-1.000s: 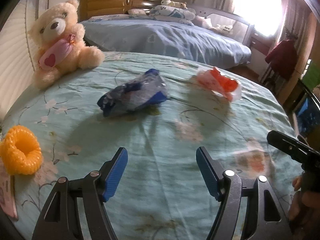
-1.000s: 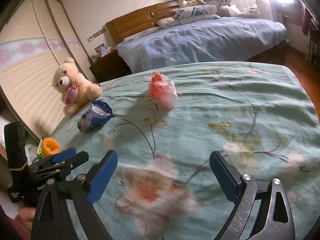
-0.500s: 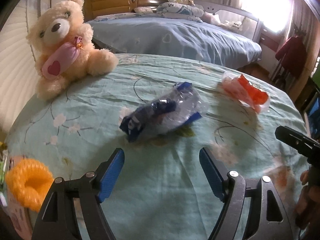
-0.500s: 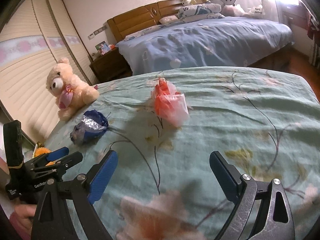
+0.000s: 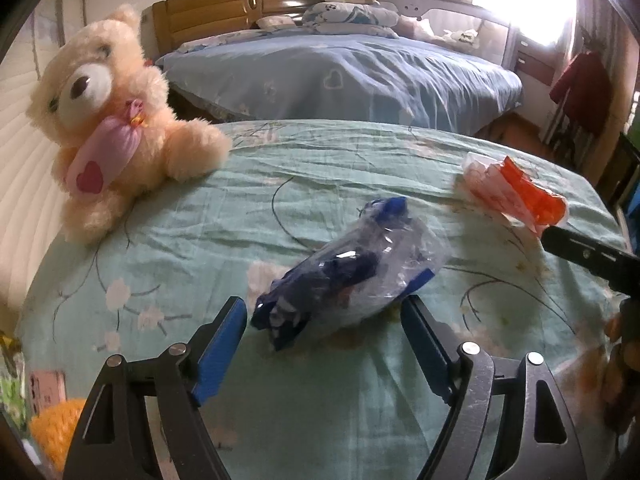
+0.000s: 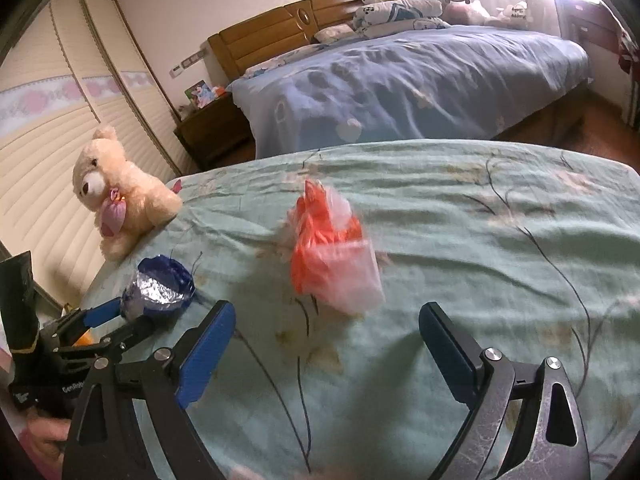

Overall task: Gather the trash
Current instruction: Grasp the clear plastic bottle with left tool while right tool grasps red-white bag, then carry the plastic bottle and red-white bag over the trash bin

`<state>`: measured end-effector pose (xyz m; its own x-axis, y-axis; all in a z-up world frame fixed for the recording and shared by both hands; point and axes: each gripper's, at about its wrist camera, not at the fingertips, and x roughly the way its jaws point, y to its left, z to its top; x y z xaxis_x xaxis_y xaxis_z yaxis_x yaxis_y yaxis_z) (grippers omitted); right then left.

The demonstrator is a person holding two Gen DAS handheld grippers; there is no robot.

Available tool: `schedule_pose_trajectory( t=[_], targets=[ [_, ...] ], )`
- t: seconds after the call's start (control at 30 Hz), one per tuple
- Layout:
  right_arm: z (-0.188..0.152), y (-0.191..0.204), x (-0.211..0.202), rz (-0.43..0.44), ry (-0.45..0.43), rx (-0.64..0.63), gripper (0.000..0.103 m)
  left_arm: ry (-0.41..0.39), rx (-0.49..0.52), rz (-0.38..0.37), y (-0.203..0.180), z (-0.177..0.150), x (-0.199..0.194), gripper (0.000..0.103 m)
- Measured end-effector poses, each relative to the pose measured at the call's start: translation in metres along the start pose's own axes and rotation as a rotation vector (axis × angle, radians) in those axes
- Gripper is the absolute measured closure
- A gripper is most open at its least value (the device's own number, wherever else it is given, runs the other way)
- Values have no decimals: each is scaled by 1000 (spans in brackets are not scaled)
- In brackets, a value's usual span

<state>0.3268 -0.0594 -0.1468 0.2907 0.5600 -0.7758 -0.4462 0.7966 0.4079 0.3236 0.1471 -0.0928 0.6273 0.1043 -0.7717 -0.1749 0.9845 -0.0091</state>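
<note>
Left wrist view: left gripper (image 5: 322,322) spread wide, blue pads (image 5: 218,354) flanking the near end of a blue wrapper (image 5: 352,272); contact with either pad not discernible. Wrapper crumpled, partly clear film, lying on a green floral sheet (image 5: 280,184). Orange wrapper (image 5: 516,192) at 2 o'clock from the blue one, well apart, also on the sheet. Teddy bear (image 5: 108,120) seated at 10 o'clock near the sheet's edge. Orange ring (image 5: 56,428) at 8 o'clock, low at the frame edge. Blue bed (image 5: 340,76) at 12 o'clock beyond the sheet. Black tip of the other tool at 3 o'clock.

Right wrist view: right gripper (image 6: 328,344) spread wide, empty, pads apart from the orange wrapper (image 6: 332,256), which lies just ahead at 12 o'clock, blurred. Blue wrapper (image 6: 160,288) at 10 o'clock, between the left gripper's (image 6: 116,320) fingers. Bear (image 6: 116,192) farther at 10 o'clock. Bed (image 6: 400,84) at 12 o'clock.
</note>
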Motion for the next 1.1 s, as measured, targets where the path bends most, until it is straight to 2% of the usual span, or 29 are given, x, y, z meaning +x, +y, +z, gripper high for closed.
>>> schedule_pose_trajectory(
  t=[0.23, 0.27, 0.33, 0.4, 0.43, 0.67, 0.7, 0.73, 1.1],
  targets=[
    [9, 1, 11, -9, 10, 1, 12, -3, 40, -31, -12, 5, 12, 27],
    [10, 1, 12, -11, 11, 0, 17, -6, 46, -37, -13, 6, 13, 28],
    [11, 1, 14, -17, 16, -5, 34, -10, 55, -51, -15, 7, 13, 41],
    [10, 0, 16, -25, 23, -3, 59, -7, 65, -57, -17, 8, 14, 47],
    [10, -1, 15, -26, 22, 2, 61, -9, 71, -57, -19, 8, 14, 57],
    [1, -5, -3, -24, -8, 2, 67, -13, 96, -85, -31, 7, 11, 65],
    [-1, -5, -5, -22, -9, 3, 67, -11, 94, -92, -33, 7, 9, 73],
    [-3, -6, -9, -19, -11, 7, 67, -8, 93, -100, -36, 6, 7, 74],
    [-35, -22, -62, -25, -65, 52, 69, -23, 78, -194, -68, -14, -21, 81]
  ],
)
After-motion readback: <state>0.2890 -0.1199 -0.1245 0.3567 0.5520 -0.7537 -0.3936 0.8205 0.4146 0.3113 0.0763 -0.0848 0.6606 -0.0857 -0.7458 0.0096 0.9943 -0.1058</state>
